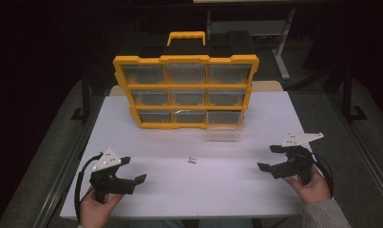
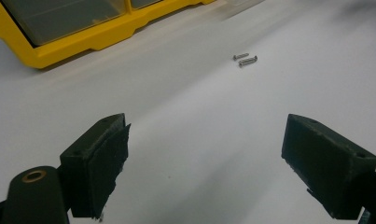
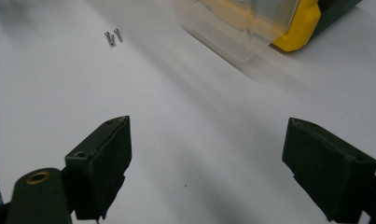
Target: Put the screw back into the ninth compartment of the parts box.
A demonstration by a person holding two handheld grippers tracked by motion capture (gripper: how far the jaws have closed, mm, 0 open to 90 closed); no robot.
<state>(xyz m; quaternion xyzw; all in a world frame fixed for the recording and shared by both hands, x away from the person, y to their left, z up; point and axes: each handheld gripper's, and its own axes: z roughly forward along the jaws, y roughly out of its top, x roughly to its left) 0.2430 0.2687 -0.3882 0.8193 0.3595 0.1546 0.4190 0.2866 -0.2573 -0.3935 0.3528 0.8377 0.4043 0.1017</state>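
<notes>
The left gripper (image 1: 133, 170) is hovering over the near left of the white table (image 1: 146, 190), jaws standing wide with nothing between them. The right gripper (image 1: 270, 157) is mirroring it at the near right, jaws equally wide and empty. Two small screws (image 1: 192, 160) are lying side by side midway between them, too small to make out their heads. Beyond, a yellow organizer case (image 1: 186, 90) is standing upright, its lower right clear drawer (image 1: 223, 133) sticking out; the drawers' contents are hard to make out.
</notes>
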